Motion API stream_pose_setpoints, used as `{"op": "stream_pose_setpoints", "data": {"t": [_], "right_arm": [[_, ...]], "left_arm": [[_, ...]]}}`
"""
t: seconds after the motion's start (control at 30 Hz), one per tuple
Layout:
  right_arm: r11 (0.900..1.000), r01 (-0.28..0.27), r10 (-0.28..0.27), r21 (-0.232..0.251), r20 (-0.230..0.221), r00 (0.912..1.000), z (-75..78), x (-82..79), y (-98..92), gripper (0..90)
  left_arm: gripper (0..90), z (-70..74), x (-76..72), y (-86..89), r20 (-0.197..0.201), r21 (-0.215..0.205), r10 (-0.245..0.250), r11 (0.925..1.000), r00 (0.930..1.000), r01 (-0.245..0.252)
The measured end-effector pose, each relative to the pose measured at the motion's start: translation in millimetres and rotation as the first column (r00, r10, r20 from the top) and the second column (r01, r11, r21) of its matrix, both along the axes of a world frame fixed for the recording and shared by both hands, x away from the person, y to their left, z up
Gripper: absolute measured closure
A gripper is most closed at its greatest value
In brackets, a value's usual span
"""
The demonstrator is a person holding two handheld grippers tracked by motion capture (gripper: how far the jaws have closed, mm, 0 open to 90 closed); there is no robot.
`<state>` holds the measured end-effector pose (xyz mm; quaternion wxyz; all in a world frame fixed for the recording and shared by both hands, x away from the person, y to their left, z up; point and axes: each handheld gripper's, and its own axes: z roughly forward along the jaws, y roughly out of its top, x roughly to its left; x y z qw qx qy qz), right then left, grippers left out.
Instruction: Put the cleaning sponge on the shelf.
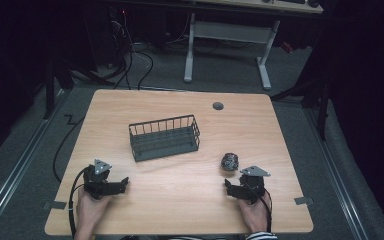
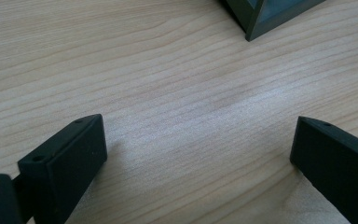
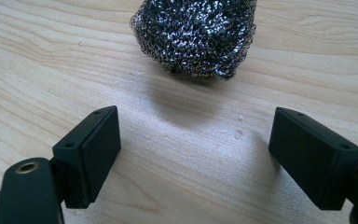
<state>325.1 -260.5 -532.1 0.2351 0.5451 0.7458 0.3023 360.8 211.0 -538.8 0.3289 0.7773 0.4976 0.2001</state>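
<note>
Both grippers sit at the near edge of the light wooden table (image 1: 180, 195), jaws spread, holding nothing: left gripper (image 2: 198, 154) near-left, right gripper (image 3: 196, 156) near-right. The grey steel-wool scouring ball (image 3: 195, 35) lies just beyond the right gripper; the dark wire mesh basket (image 1: 164, 137) sits mid-table, well apart. Looks like pre-grasp: likely next, advance the right gripper so its 2 jaws straddle the ball, then close.

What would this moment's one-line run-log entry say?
left gripper: open, empty, near table edge | right gripper: open, empty, facing steel scourer | wire basket: mid-table, looks empty | contact: none
</note>
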Motion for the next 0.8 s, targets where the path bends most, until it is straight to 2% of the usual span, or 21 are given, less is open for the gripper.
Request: {"op": "stream_pose_setpoints", "data": {"t": [0.17, 0.27, 0.47, 0.53, 0.7, 0.8], "right_arm": [[1.000, -0.010, 0.010, 0.001, 0.000, 1.0000, 0.0, -0.2, -0.9, 17.0], [1.000, -0.024, 0.024, 0.000, -0.001, 0.9997, 0.1, -0.3, -1.5, 16.8], [1.000, -0.021, 0.021, 0.005, 0.000, 0.9998, 0.0, -0.5, -1.5, 17.7], [1.000, -0.022, 0.022, 0.008, 0.001, 0.9998, 0.1, -0.9, -1.9, 19.4], [1.000, -0.019, 0.018, 0.012, 0.017, 0.9997, 1.1, -4.9, -6.0, 31.4], [1.000, -0.017, 0.016, 0.012, 0.021, 0.9996, 0.9, -5.4, -6.4, 31.9]], "left_arm": [[5.1, 0.5, -0.5, 0.6, 0.001, -0.001, -0.007, 1.0000, 1.0000, 0.007], [9.8, 1.1, -0.9, 1.2, 0.010, -0.006, -0.016, 0.9998, 0.9998, 0.016], [16.8, 2.6, -0.1, 0.0, 0.012, -0.022, -0.031, 0.9993, 0.9995, 0.031], [18.3, 2.9, 0.6, -1.7, 0.016, -0.027, -0.035, 0.9990, 0.9993, 0.035], [23.3, 7.5, 1.7, -5.7, 0.025, -0.055, -0.053, 0.9970, 0.9983, 0.055], [27.2, 12.5, 3.4, -9.2, 0.035, -0.068, -0.067, 0.9953, 0.9972, 0.069]]}}
